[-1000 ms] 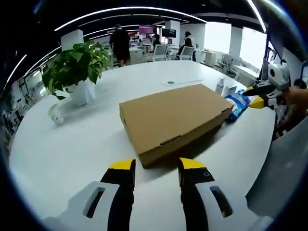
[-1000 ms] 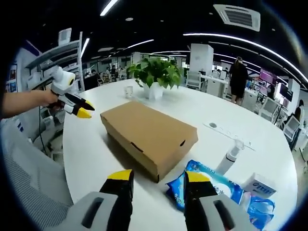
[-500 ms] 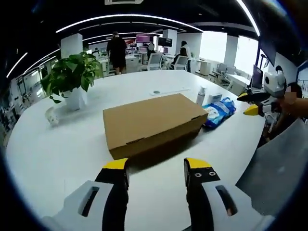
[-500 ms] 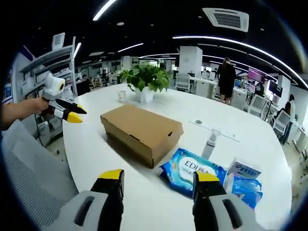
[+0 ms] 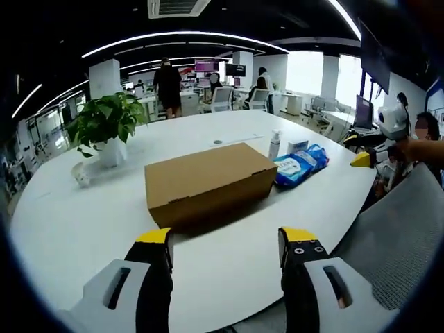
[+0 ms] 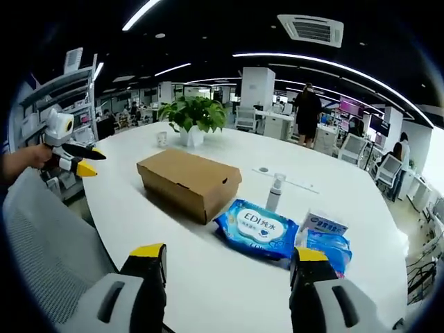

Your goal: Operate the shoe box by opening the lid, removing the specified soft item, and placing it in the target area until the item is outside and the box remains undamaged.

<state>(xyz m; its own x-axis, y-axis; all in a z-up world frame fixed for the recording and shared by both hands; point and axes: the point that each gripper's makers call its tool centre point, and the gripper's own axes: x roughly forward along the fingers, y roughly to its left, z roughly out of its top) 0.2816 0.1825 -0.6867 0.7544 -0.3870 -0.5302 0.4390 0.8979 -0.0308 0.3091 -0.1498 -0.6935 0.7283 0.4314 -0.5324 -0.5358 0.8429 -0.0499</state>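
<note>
A: Box [image 5: 208,182], brown cardboard, lid shut, lies on the white table [image 5: 76,222] past the left gripper [image 5: 225,239], whose yellow-tipped jaws stand apart and empty. A potted plant [image 5: 104,125] sits behind it.

B: Right gripper [image 6: 227,255], jaws apart too, nothing held. This view adds a blue wipes packet [image 6: 257,229] just beside the box's near end, a spray bottle [image 6: 275,193], and a small carton [image 6: 322,223].

A: Contents are hidden. In the left gripper view the box's long axis runs across the picture.
</note>
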